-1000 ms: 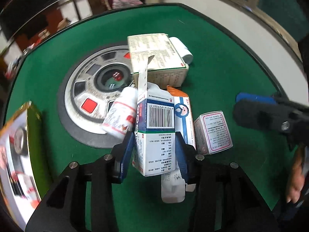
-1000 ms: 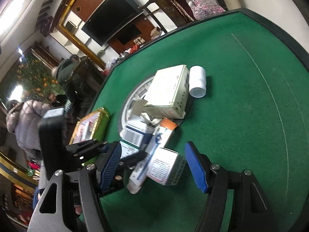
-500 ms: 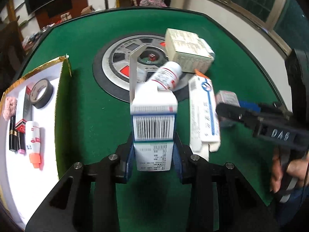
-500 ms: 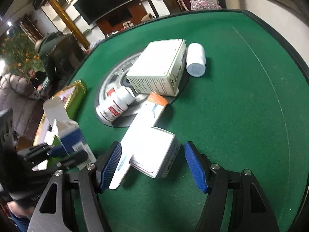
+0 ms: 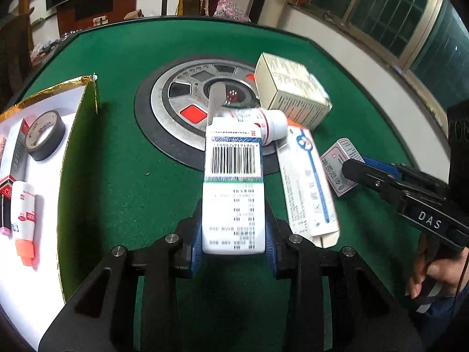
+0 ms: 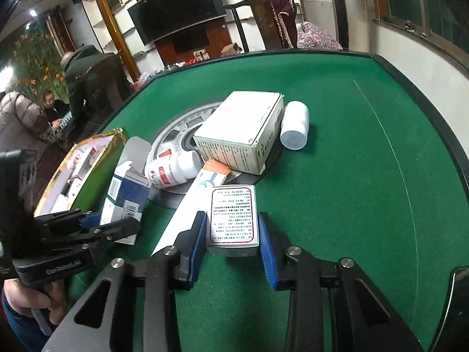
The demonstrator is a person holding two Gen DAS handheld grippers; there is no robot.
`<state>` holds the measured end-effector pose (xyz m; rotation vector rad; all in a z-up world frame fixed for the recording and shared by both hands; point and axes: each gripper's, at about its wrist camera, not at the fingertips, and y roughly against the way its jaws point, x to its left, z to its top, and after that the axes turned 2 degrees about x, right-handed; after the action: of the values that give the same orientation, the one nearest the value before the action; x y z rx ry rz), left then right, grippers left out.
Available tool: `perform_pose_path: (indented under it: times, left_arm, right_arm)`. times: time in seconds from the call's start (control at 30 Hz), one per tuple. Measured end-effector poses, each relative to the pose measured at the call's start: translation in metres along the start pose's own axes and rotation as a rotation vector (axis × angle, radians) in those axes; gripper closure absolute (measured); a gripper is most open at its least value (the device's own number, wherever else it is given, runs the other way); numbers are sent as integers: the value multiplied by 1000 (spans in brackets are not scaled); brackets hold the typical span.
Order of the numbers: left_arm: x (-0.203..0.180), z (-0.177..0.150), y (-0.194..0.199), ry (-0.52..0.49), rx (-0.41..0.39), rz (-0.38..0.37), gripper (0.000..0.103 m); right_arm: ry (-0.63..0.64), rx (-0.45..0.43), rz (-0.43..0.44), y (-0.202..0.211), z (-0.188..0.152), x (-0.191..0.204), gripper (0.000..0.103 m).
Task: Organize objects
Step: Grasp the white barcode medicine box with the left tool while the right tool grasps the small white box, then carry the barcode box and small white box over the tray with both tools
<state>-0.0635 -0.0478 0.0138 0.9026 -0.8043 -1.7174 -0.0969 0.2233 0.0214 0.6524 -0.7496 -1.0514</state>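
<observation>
My left gripper (image 5: 233, 239) is shut on a blue and white medicine box (image 5: 233, 186) with a barcode and an open flap, held above the green table; the box also shows in the right wrist view (image 6: 123, 199). My right gripper (image 6: 231, 239) is closed around a small white box with a red border (image 6: 233, 218), which rests on the felt; it also shows in the left wrist view (image 5: 340, 165). A long white and blue tube box (image 5: 309, 182), a white bottle (image 5: 265, 124) and a large cream box (image 5: 290, 91) lie near the table's centre.
A gold-edged white tray (image 5: 77, 135) at the left holds black tape (image 5: 44, 135), a small tube (image 5: 25, 220) and other items. A round metal hub (image 5: 187, 99) sits mid-table. A white cylinder (image 6: 294, 126) lies beside the cream box. People sit beyond the table's far left.
My left gripper lifted the barcode box off the pile and drew it back toward the tray side. My right gripper moved onto the small red-bordered box and closed on it.
</observation>
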Motion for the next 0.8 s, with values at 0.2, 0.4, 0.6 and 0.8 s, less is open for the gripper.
perform_pose_path:
  times: [0.2,0.4,0.6,0.8]
  left_arm:
    - [-1,0,-2,20,-19,23,69]
    - [1,-3,2,15,-40,30,70]
    - [6,0,19,40,-112,11,70]
    - [5,1,27,41,-144,20,70]
  right_arm:
    - [59,-2,-89,-9,4,15,67]
    - [45,-18,-85,-8,2,10,68]
    - [30,-71,-76,7,4,11,68]
    - [41,-88,-59,10,6,18,68]
